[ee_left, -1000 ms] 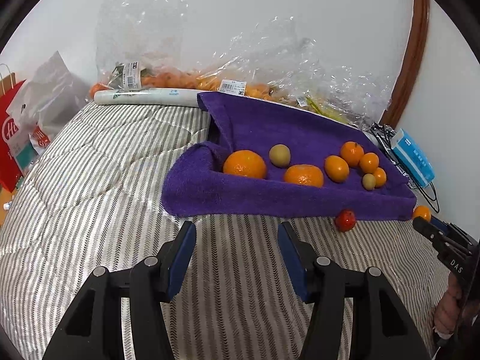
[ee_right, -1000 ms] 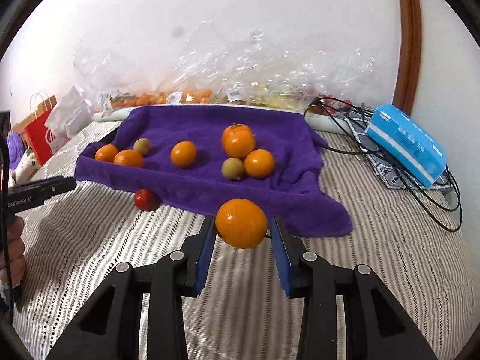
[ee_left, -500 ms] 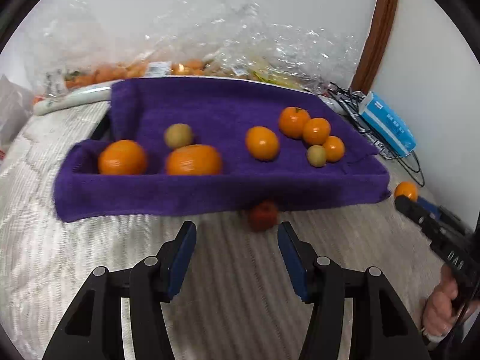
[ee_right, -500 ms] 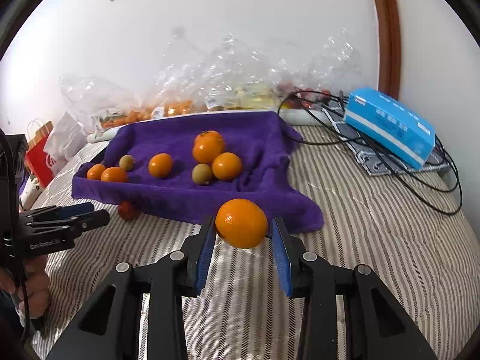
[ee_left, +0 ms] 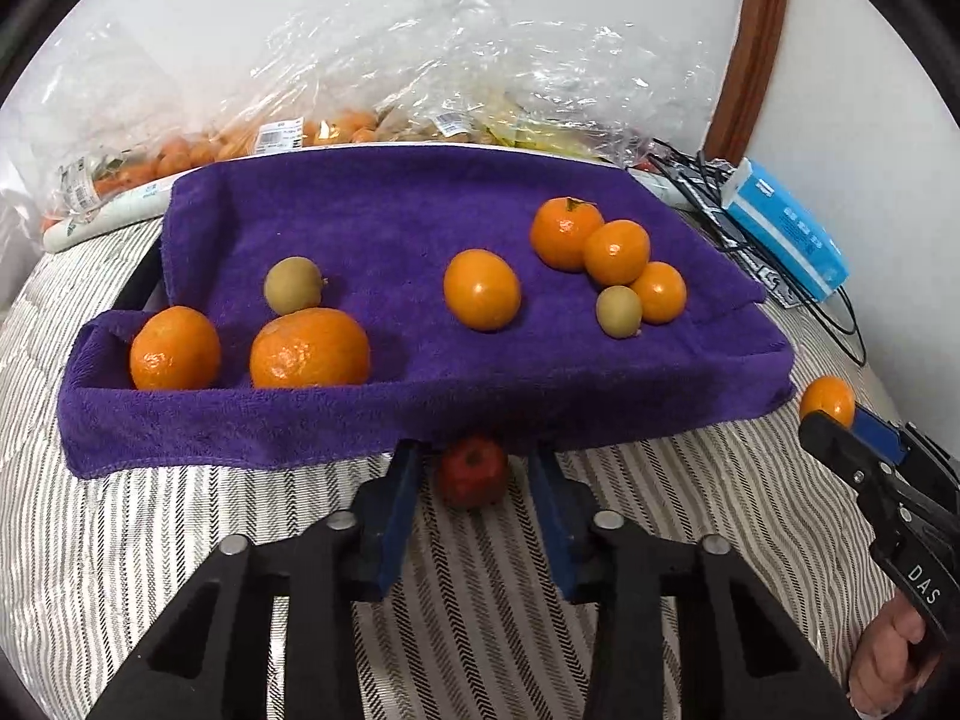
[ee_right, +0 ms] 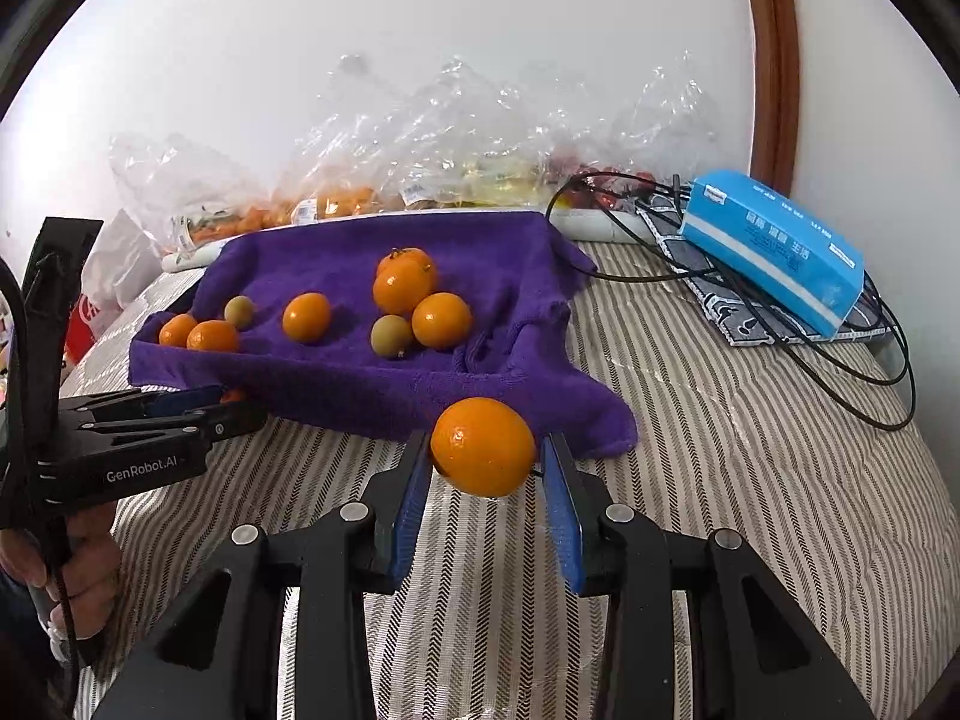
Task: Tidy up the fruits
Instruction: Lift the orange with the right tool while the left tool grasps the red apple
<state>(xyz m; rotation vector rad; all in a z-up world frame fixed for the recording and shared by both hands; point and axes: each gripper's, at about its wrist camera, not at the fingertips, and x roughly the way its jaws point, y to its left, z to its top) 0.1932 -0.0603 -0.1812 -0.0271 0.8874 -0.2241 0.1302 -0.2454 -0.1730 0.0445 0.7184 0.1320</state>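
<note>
A fluffy purple terry cloth towel [ee_left: 384, 222] lies on a woven, striped quilt [ee_left: 150, 540]. The oranges [ee_left: 481, 289] have glossy, dimpled skin. Behind them are crinkled clear plastic bags [ee_left: 450, 60], shiny. The gripper fingers [ee_left: 393, 504] are matt black plastic with blue pads.

The left gripper [ee_left: 471, 471] has just been closing its jaws around a small red fruit [ee_left: 472, 471] on the striped bedcover [ee_left: 180, 540], just in front of the purple towel [ee_left: 390, 228]. Oranges and two small greenish fruits lie on the towel. Right of the towel, the right gripper [ee_left: 840, 420] holds an orange [ee_left: 827, 399].
</note>
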